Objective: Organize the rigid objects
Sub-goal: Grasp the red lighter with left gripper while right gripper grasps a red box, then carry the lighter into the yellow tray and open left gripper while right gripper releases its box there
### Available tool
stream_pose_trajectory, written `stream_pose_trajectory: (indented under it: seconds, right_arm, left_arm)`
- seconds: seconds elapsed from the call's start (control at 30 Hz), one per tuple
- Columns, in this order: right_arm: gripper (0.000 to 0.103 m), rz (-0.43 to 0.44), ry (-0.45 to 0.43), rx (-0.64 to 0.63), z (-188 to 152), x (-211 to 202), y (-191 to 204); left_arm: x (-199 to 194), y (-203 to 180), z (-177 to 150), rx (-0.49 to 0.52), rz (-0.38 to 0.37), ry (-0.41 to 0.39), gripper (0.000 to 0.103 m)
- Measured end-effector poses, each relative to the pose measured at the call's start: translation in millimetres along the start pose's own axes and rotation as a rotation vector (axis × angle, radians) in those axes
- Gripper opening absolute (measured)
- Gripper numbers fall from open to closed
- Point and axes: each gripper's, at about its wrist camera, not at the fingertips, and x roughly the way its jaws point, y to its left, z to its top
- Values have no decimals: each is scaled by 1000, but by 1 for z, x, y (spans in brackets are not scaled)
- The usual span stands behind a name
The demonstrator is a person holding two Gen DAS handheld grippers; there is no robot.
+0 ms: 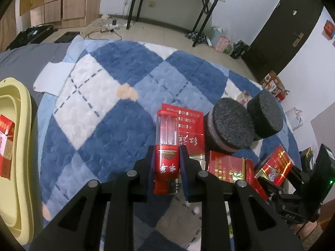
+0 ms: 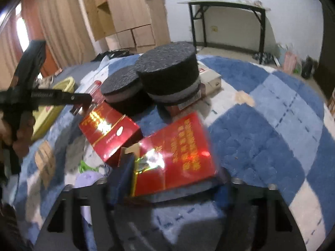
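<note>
My left gripper (image 1: 166, 167) is shut on a red toothpick dispenser (image 1: 167, 146) with a clear top, held above the blue and white checked rug (image 1: 104, 104). My right gripper (image 2: 169, 179) is shut on a red cigarette box (image 2: 178, 152), tilted; it also shows in the left wrist view (image 1: 276, 165). Another red box (image 2: 108, 131) lies just left of it, seen too in the left wrist view (image 1: 230, 167). Two dark round foam-topped tins (image 2: 169, 73) sit behind them. A yellow tray (image 1: 18, 146) at the left holds a red box (image 1: 6, 142).
A flat red box (image 1: 190, 129) lies under the dispenser's line of view. A white box (image 2: 211, 79) lies behind the tins. A black folding table (image 1: 171, 0), wooden cabinets (image 1: 62, 2) and floor clutter stand beyond the rug. A dark door (image 1: 282, 25) is at the right.
</note>
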Motion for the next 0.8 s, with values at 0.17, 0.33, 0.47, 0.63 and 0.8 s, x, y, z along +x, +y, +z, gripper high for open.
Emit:
stream_pose_trajectory:
  seconds: [0.17, 0.33, 0.47, 0.63, 0.8]
  right_arm:
    - [34, 27, -13, -23, 1, -2, 8]
    - [32, 28, -18, -9, -2, -4, 3]
    - [27, 25, -31, 14, -1, -7, -1]
    - [22, 22, -52, 46, 0, -12, -9]
    - [21, 13, -62, 72, -2, -19, -11]
  left_arm:
    - [-3, 0, 0, 16, -7, -7, 24]
    - [-11, 18, 1, -26, -21, -37, 24]
    - [-12, 25, 0, -27, -9, -36, 24]
    - [-23, 25, 5, -37, -7, -58, 24]
    - [-38, 21, 9, -20, -3, -76, 24]
